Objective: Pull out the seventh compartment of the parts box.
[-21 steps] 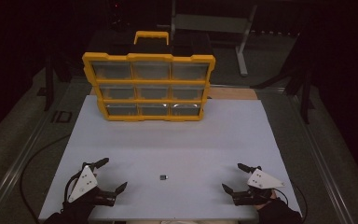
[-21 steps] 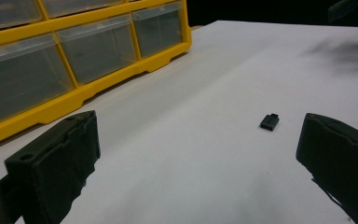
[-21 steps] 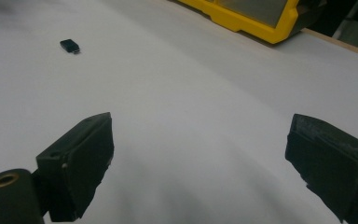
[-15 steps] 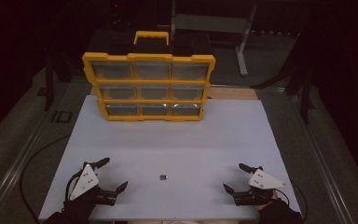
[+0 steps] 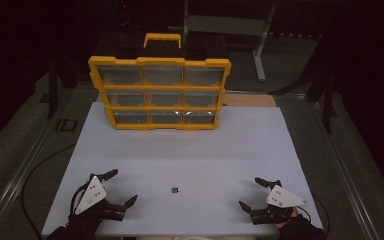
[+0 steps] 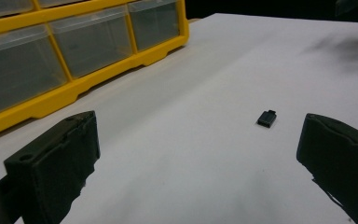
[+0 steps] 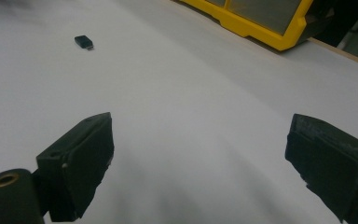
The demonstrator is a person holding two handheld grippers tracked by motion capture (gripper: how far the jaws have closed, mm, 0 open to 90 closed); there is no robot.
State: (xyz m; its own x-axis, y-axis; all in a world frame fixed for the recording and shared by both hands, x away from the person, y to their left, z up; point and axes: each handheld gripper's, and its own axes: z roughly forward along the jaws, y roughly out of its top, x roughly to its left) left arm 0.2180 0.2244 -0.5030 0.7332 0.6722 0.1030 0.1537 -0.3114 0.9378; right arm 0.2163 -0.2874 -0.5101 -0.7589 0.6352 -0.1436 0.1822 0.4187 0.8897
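Left gripper [image 5: 117,189], a black two-jaw tool with a grey three-cornered plate, sits near the front left corner of the white tabletop [image 5: 190,150], jaws wide apart, nothing between them. Small black rectangular plug-like adapter [image 5: 175,190] lies flat near the front edge, about mid-width, well apart from both grippers; in the left gripper view it lies ahead between the jaws but far off [image 6: 266,118]; in the right gripper view it sits off to the upper left [image 7: 83,42]. Likely light, rigid plastic with a short metal-looking tip, smooth, not fragile but easy to flick or slide on the slick top. Best hold, as I judge it: pinch across the two long flat sides of the body, low to the surface, not on the narrow tip. Right gripper [image 5: 260,196] near the front right corner, jaws also spread, empty. Yellow plastic organiser case with clear drawers and a carry handle [image 5: 159,92] stands at the back edge, left of centre. No brand, label or writing readable anywhere; adapter too small to tell.
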